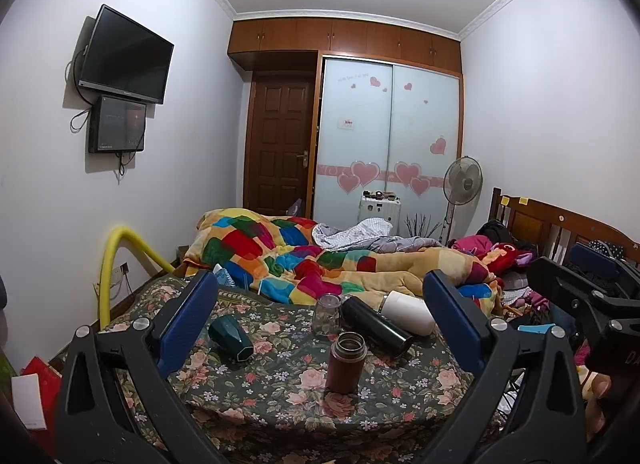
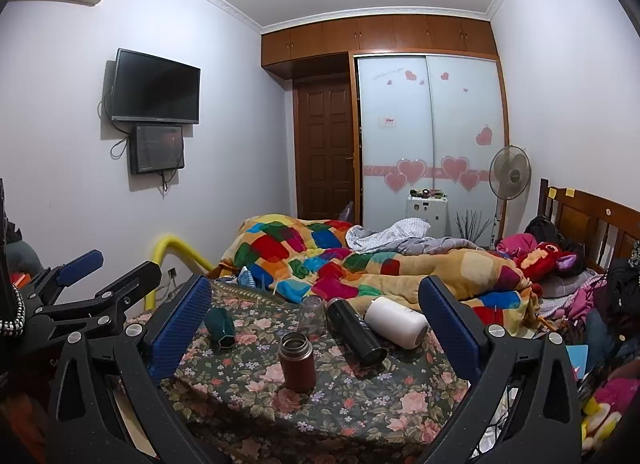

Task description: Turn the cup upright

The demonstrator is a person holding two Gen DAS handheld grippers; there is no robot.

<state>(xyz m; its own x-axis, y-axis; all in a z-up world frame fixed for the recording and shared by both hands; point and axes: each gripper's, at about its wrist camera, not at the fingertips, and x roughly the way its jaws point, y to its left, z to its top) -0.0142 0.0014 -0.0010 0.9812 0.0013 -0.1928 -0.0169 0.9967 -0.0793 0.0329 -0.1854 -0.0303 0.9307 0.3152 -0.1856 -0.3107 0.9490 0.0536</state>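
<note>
Five vessels lie ahead of you on the floral bedspread (image 1: 280, 396) of the bed. The brown flask (image 1: 346, 362) stands upright, mouth open, nearest to you. Behind it the clear glass cup (image 1: 326, 314) stands mouth-down. To its left the dark green cup (image 1: 231, 339) lies on its side, well apart from the rest. To the right of the glass the black flask (image 1: 376, 326) lies on its side, its open end toward you, and just beyond it the white cup (image 1: 408, 312) lies on its side too; whether those two touch cannot be told.

Your left tongs (image 1: 320, 324) are spread wide and hold nothing; their blue pads frame the whole group from short of it. Your right tongs (image 2: 316, 328) are likewise wide and empty, with the same vessels between their pads: brown flask (image 2: 296, 362), glass cup (image 2: 312, 314), green cup (image 2: 220, 326), black flask (image 2: 356, 338), white cup (image 2: 396, 322). In the right wrist view the left tongs (image 2: 116, 276) show at the left edge.

Beyond the vessels a patchwork quilt (image 1: 320, 260) is heaped on the bed. Farther back stand a wooden headboard (image 1: 560, 224), a pedestal fan (image 1: 462, 180), a wardrobe with heart decals (image 1: 388, 136) and a wall television (image 1: 126, 54).
</note>
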